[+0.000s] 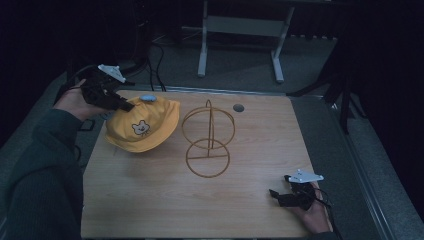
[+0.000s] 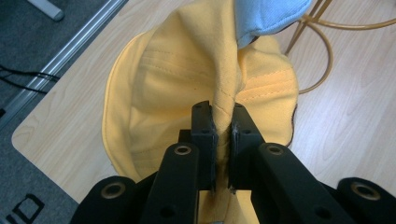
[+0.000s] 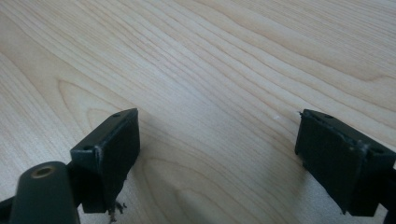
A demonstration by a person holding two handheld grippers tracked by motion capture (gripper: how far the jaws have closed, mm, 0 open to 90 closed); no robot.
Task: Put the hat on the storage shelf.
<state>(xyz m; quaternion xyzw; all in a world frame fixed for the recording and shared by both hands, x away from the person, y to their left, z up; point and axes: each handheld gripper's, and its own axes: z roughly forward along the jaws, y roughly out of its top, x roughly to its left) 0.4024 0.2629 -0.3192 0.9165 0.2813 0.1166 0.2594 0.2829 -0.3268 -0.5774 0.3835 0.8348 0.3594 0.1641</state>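
Note:
A yellow hat (image 1: pixel 142 124) with a small bear patch and a light blue lining hangs over the table's far left. My left gripper (image 1: pixel 125 104) is shut on a fold of its brim. In the left gripper view the yellow hat (image 2: pixel 187 79) is pinched between the two black pads (image 2: pixel 205 126) of my left gripper (image 2: pixel 223 123), with the blue lining (image 2: pixel 271 18) at the top. A gold wire hat stand (image 1: pixel 208 141) rises at the table's middle, just right of the hat. My right gripper (image 1: pixel 276 194) rests low on the near right of the table, open and empty; the right gripper view shows my right gripper (image 3: pixel 217 135) with bare wood between its jaws.
The wooden table (image 1: pixel 150 200) has a small round grommet (image 1: pixel 238 107) near its far edge. Beyond it stand a white desk frame (image 1: pixel 240 30) and cables on the grey floor. The stand's wire rings (image 2: pixel 327 28) lie close to the hat's right side.

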